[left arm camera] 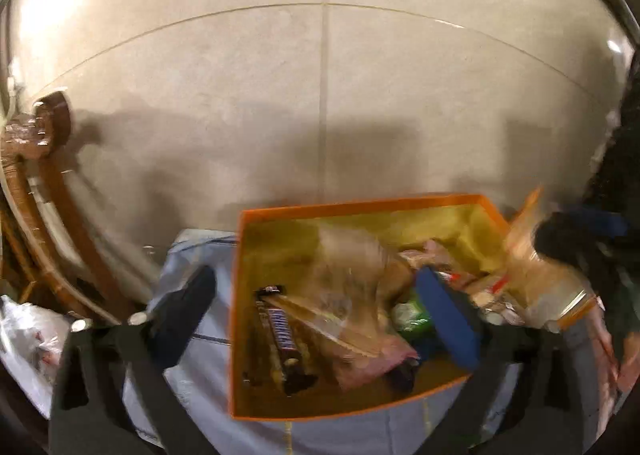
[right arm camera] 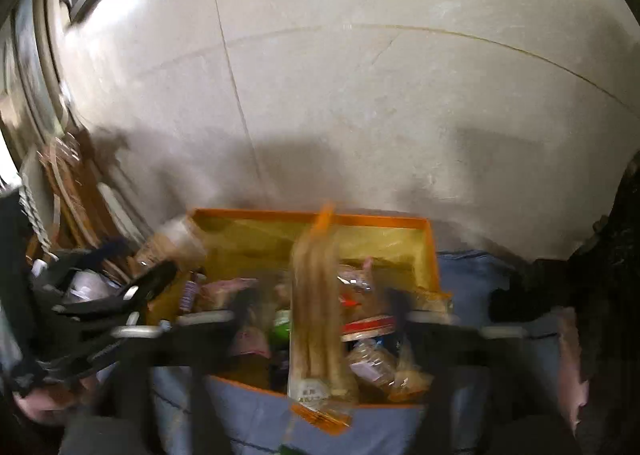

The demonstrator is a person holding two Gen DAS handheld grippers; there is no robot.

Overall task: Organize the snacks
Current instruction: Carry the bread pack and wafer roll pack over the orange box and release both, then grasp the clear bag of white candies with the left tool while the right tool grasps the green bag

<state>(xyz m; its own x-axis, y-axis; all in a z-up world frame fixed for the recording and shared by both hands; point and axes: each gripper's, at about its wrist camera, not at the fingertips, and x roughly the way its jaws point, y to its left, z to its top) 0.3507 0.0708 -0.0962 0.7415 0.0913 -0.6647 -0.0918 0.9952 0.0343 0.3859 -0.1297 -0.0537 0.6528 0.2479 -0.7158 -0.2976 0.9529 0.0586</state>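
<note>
An orange box [left arm camera: 400, 201] with a yellow inside stands on a light-blue cloth [left arm camera: 200, 379]. It holds a Snickers bar [left arm camera: 280, 331], a pink packet [left arm camera: 368, 363], a green packet [left arm camera: 412, 315] and several others. My left gripper [left arm camera: 316, 315] is open over the box. A blurred clear packet [left arm camera: 348, 267] is between its fingers, touching neither. My right gripper [right arm camera: 320, 311] is open too. A long packet of breadsticks [right arm camera: 316, 315] with orange ends hangs blurred between its fingers, clear of both pads. That packet [left arm camera: 548, 271] also shows at the right of the left wrist view.
A rattan chair frame [left arm camera: 52, 191] stands on the pale tiled floor [left arm camera: 320, 75] to the left. A white plastic bag [left arm camera: 28, 339] lies near it. The person's hand [right arm camera: 36, 407] is at the lower left, dark clothing [right arm camera: 600, 275] at the right.
</note>
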